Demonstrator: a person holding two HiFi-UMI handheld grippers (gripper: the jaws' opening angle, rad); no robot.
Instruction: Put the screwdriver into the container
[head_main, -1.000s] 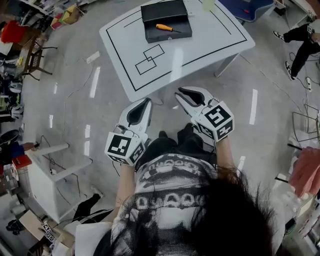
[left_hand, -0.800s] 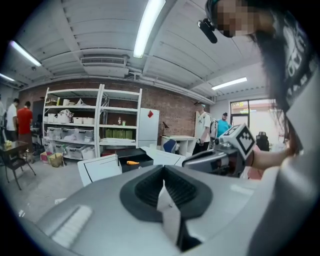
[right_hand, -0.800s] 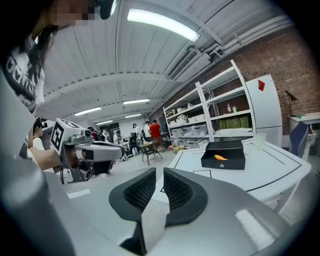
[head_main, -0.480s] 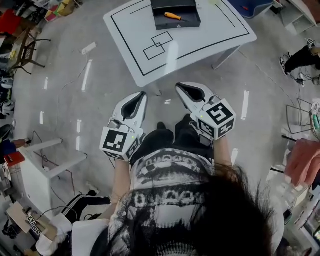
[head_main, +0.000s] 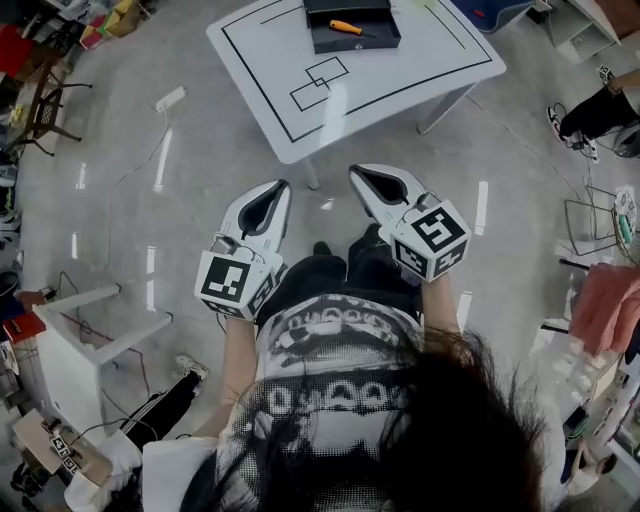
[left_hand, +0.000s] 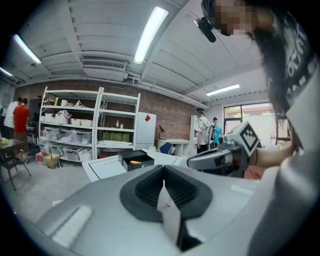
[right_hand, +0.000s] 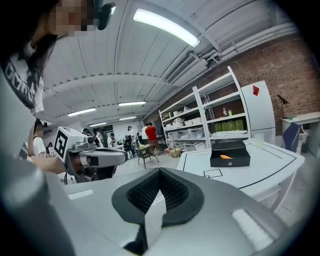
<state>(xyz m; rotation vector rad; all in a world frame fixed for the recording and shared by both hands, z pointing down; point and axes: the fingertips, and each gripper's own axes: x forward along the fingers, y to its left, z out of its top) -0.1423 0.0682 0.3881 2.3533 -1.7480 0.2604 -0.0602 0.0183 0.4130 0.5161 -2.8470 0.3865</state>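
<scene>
screwdriver (head_main: 345, 27) in container (head_main: 356, 42), container on table (head_main: 400, 75)

The left gripper (left_hand: 163, 172) has its jaws closed together with nothing between them. Beyond its tips stands a white worktop (left_hand: 105, 169) with black lines. Toward its far edge sits an open black container (left_hand: 134, 158), and an orange screwdriver (left_hand: 135, 162) lies inside it. White shelving (left_hand: 75, 131) lines the brick wall behind.

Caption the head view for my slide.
Left claw and right claw, shut, empty, before the table; screwdriver in container.
</scene>
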